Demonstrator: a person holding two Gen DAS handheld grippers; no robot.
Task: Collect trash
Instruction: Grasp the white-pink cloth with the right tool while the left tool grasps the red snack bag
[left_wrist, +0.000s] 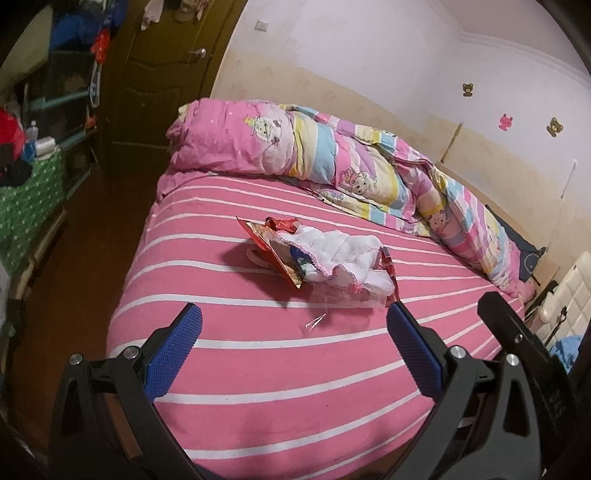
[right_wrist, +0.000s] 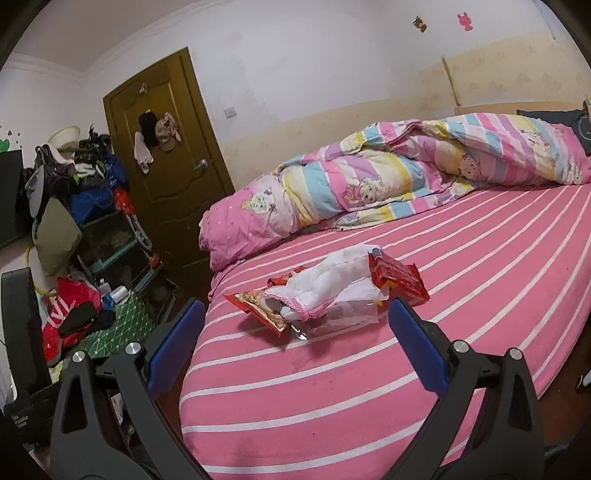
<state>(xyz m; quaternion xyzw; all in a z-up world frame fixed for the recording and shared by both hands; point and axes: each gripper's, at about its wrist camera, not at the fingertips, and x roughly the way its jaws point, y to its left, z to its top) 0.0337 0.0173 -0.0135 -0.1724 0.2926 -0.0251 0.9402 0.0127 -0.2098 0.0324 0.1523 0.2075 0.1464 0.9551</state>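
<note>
A heap of trash lies in the middle of the pink striped bed. It holds a red snack wrapper, a white cloth with pink trim, a second red wrapper and clear plastic film. A small clear scrap lies nearer to me. My left gripper is open, just short of the heap with nothing between its fingers. My right gripper is open too, its blue pads flanking the heap's near edge.
A rolled cartoon quilt lies along the wall side of the bed. A brown door stands behind. Cluttered shelves and bags and a green patterned box crowd the floor at the left. A white padded chair stands at the right.
</note>
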